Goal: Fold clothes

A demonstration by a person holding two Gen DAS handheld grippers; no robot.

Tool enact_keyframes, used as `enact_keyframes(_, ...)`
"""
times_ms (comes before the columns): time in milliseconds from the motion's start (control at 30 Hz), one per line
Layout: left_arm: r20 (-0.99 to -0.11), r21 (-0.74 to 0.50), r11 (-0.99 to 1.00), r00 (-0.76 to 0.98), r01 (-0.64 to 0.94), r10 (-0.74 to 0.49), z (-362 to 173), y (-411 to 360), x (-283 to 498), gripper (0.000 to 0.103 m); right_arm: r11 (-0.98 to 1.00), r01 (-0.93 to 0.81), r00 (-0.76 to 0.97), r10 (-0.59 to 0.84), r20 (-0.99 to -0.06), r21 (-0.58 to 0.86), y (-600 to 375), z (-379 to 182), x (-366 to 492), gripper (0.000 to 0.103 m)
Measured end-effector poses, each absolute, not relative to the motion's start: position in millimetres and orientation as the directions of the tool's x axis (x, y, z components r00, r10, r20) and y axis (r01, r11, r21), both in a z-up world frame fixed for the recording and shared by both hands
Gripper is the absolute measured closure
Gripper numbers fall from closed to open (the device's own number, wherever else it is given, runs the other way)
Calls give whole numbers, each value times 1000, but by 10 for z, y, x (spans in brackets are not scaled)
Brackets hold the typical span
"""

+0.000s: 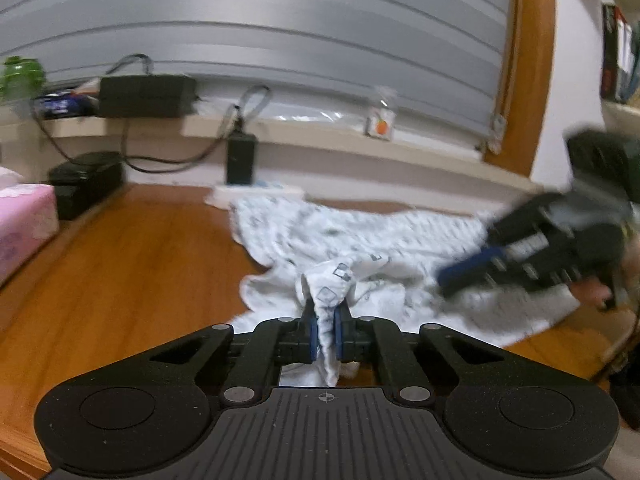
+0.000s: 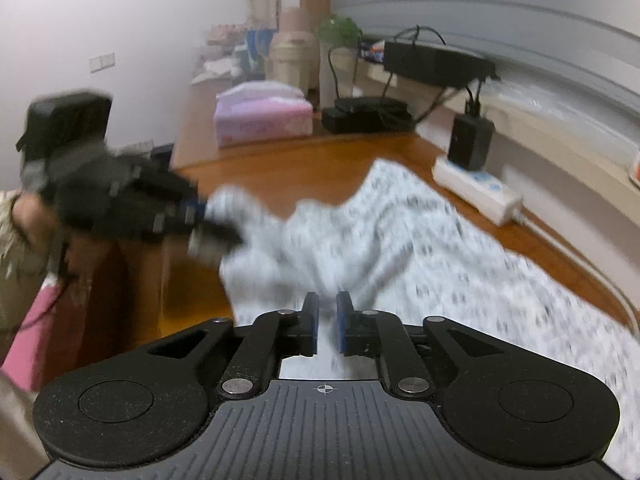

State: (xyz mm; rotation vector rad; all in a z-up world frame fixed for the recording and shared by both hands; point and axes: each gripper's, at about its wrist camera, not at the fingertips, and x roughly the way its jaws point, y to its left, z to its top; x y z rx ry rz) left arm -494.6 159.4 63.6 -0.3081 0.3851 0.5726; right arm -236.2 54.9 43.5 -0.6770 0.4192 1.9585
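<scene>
Left gripper (image 1: 325, 330) pinches the patterned cloth (image 1: 360, 240); right gripper (image 2: 327, 326) nearly closed on its fold; bare wooden table (image 1: 120, 260) lower left.

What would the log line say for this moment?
step: folding | left gripper: shut on patterned cloth | right gripper: shut on cloth | surface: wooden table

- The left gripper (image 1: 325, 322) has its two blue pads squeezed tight on a pinch of cloth (image 1: 329, 292).
- The right gripper (image 2: 327, 320) has its pads close together, cloth between them.
</scene>
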Motion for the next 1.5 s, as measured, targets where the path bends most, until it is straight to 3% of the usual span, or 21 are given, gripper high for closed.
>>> enact_keyframes(133, -424, -177, 775, 757, -607, 497, 729, 1716, -5089, 96, -471, -882, -370, 665, -649, 20, 348, 366, -2322, 73)
enact_keyframes(500, -439, -213, 743, 742, -634, 507, 721, 1880, -5319, 96, -518, -855, -395, 618, -680, 27, 133, 283, -2368, 71)
enact_keyframes(567, -436, -223, 743, 746, -631, 503, 727, 1896, -5340, 96, -523, -852, -399, 613, -682, 28, 114, 277, -2366, 74)
enact_keyframes(633, -434, -228, 743, 749, -629, 501, 741, 1903, -5361, 96, -529, -848, -403, 609, -684, 29, 95, 272, -2364, 101)
enact_keyframes(1067, -430, -166, 759, 739, -629, 518, 1009, 1638, -5674, 96, -574, -818, -392, 598, -699, -32, -202, 525, -2573, 101)
enact_keyframes(1500, -443, -185, 751, 736, -634, 512, 1055, 1655, -5733, 96, -640, -768, -423, 550, -720, -38, -515, 594, -2864, 101)
